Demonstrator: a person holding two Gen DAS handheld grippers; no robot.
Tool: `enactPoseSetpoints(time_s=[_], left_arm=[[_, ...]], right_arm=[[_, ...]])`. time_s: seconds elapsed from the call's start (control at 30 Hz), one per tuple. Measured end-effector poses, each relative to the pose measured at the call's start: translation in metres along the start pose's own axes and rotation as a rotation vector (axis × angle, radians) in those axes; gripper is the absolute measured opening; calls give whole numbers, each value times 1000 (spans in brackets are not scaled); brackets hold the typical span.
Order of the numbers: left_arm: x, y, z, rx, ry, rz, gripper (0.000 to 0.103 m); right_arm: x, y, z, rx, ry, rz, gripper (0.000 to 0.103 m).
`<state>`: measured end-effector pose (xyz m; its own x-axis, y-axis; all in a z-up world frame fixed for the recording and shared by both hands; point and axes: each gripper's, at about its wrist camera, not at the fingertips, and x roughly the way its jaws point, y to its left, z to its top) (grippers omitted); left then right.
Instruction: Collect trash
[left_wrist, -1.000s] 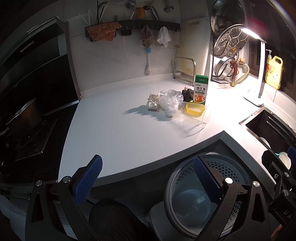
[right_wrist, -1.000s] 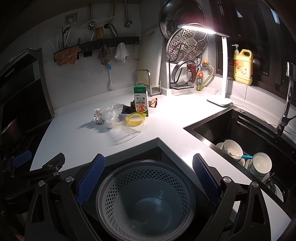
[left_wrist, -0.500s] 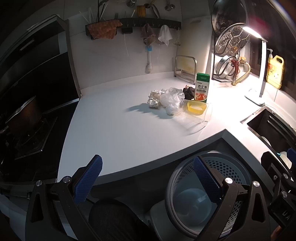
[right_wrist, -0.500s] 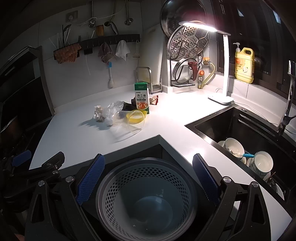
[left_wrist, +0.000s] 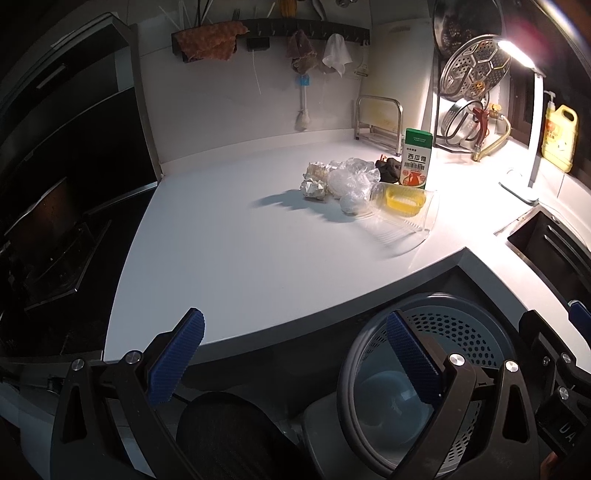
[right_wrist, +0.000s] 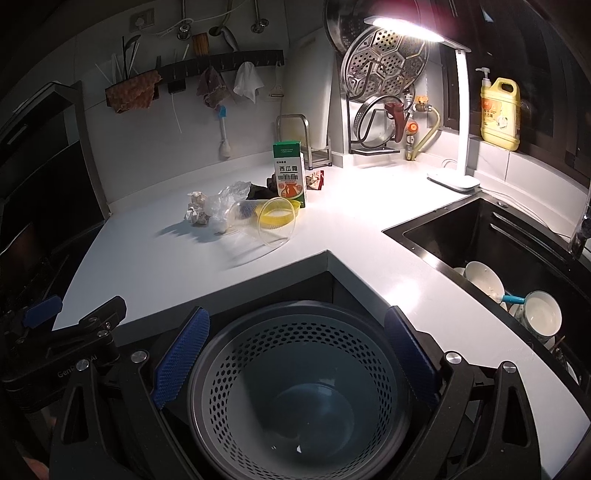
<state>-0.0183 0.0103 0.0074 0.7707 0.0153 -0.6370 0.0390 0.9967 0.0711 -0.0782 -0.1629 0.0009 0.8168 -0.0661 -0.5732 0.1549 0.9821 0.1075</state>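
desk (right_wrist: 362, 236): white, lit at right | lamp (right_wrist: 456, 110): on, base by the sink corner | sink (right_wrist: 517, 258): dark, 2 white cups (right_wrist: 543, 314) inside | yellow soap bottle (right_wrist: 500, 110): on ledge right of lamp | steamer rack (right_wrist: 386, 70): upright behind desk | wall rail (right_wrist: 221, 62): cloths hanging

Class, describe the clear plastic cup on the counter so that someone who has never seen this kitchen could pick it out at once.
Start at the white counter lit by the desk lamp and find the upright green-and-white carton. Just in front of it, the clear plastic cup lies on its side. Unlike the crumpled foil and plastic wrap beside it, it is see-through with a yellow piece inside.
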Motion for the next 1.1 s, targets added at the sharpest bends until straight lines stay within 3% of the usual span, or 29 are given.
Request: enactPoseSetpoints(time_s=[0.3,0.67,1.1], left_arm=[[52,1,18,-5,43,17,97],[108,3,57,-40,50,30,97],[139,7,63,-47,77,40,97]], right_arm=[[61,-6,14,-25,47,48,91],[141,-2,70,-93,56,122,91],[205,17,102,-184,101,180,91]])
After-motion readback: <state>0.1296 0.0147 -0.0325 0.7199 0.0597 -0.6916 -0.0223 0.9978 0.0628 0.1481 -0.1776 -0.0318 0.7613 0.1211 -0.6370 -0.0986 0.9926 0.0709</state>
